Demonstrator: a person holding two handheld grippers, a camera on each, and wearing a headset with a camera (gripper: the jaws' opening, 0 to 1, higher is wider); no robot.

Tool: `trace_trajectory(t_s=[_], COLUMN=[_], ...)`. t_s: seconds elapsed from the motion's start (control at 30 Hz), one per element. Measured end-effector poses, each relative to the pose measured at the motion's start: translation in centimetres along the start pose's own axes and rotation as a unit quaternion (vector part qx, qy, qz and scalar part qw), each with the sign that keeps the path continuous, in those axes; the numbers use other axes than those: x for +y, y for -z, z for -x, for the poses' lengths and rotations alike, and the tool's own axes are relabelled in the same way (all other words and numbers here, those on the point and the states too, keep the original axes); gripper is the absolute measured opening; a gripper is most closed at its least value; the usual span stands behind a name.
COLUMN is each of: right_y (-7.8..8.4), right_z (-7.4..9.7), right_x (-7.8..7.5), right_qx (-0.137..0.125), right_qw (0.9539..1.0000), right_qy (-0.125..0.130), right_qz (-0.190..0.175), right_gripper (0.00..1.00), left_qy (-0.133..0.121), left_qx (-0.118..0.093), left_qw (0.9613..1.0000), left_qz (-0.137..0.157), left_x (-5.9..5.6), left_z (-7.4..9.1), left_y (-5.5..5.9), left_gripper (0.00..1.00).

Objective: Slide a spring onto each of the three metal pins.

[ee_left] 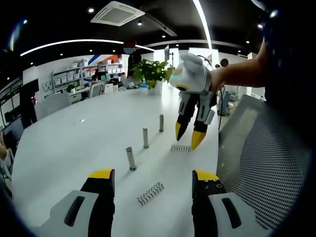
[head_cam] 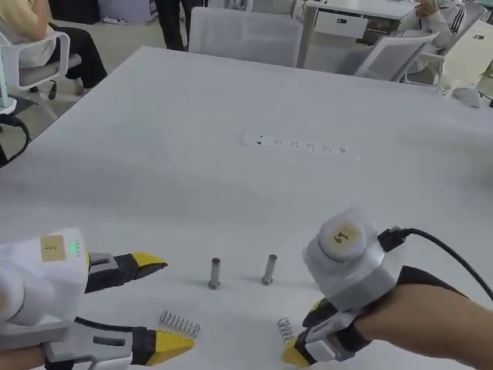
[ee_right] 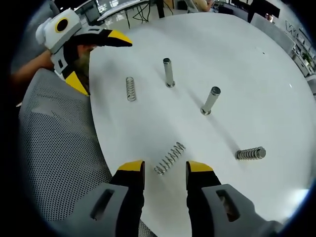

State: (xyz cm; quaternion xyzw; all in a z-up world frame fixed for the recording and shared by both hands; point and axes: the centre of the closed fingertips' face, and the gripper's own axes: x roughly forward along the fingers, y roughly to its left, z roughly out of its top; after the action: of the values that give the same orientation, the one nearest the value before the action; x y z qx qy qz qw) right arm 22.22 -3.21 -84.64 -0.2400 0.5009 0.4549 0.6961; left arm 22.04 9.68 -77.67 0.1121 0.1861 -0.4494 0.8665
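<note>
Two bare metal pins (head_cam: 214,274) (head_cam: 269,270) stand upright on the white table (head_cam: 231,169). In the right gripper view they are pins (ee_right: 169,72) (ee_right: 210,100), and a third pin (ee_right: 251,153) wears a spring. One loose spring (head_cam: 179,323) (ee_left: 150,193) lies between the tips of my open left gripper (head_cam: 169,304) (ee_left: 153,175). A second loose spring (head_cam: 285,330) (ee_right: 169,158) lies just ahead of my open right gripper (head_cam: 302,335) (ee_right: 165,168), untouched. In the head view the right gripper hides the third pin.
A mesh chair seat (ee_right: 54,148) sits below the table's near edge. A flush socket strip (head_cam: 300,145) lies mid-table. Chairs (head_cam: 245,35) and seated people are beyond the far edge. Wide bare tabletop stretches behind the pins.
</note>
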Motion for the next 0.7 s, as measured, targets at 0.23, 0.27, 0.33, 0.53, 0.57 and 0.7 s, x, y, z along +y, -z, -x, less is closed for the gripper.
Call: trace_trajectory(t_s=[0.23,0.27,0.33,0.53,0.57,0.7], right_y=[0.5,0.6,0.6,0.9,1.0,1.2], right_z=[-1.0,-1.0,-1.1,-1.1,-1.1,-0.9], right_x=[0.1,0.1,0.0,-0.2,-0.3,-0.6], right_qx=[0.017,0.018,0.019,0.026,0.029,0.035], right_qw=[0.9997,0.9997,0.9995,0.9989,0.9986,0.9982], right_qy=[0.015,0.015,0.023,0.033,0.037,0.041], right_qz=[0.005,0.000,0.006,0.018,0.025,0.027], right_gripper=[0.30,0.30,0.29,0.24,0.22,0.18], left_qy=[0.002,0.002,0.003,0.004,0.004,0.005], left_qx=[0.001,0.000,0.001,0.001,0.000,0.000], left_qw=[1.0000,1.0000,1.0000,1.0000,1.0000,1.0000], left_qz=[0.002,0.003,0.003,0.004,0.004,0.004], left_x=[-0.1,-0.1,-0.1,-0.2,-0.2,-0.2], left_z=[0.1,0.1,0.1,0.1,0.0,0.0], left_y=[0.1,0.1,0.2,0.2,0.1,0.1], left_gripper=[0.58,0.58,0.58,0.56,0.56,0.55])
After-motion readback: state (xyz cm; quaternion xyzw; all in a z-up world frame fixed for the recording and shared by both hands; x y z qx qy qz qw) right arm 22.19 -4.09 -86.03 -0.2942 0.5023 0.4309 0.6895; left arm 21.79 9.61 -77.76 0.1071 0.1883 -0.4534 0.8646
